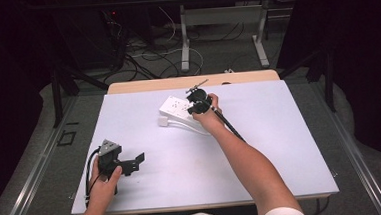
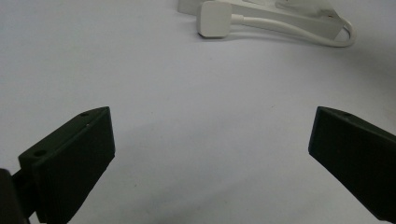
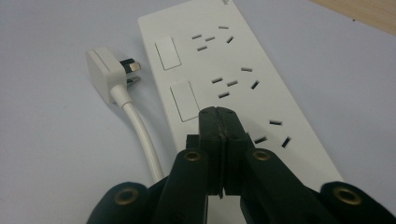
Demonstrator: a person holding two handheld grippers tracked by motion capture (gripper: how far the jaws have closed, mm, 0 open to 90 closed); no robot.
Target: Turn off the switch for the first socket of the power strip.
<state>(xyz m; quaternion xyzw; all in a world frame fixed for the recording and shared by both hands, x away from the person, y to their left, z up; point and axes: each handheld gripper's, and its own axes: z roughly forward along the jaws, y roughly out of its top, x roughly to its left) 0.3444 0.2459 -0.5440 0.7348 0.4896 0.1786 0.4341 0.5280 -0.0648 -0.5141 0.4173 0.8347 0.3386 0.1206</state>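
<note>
Right gripper view: my right tool point(image 3: 219, 114) has its jaws pressed together with nothing between them, tips over the strip point(image 3: 233, 70) by a switch point(image 3: 183, 100). The strip lies toward the counter's point(image 1: 281, 147) far edge, plug point(image 3: 109, 72) loose beside it. Push off-centre and I reckon the strip skids or I miss the switch. Left tool point(image 2: 210, 149) sits apart, idle.
</note>
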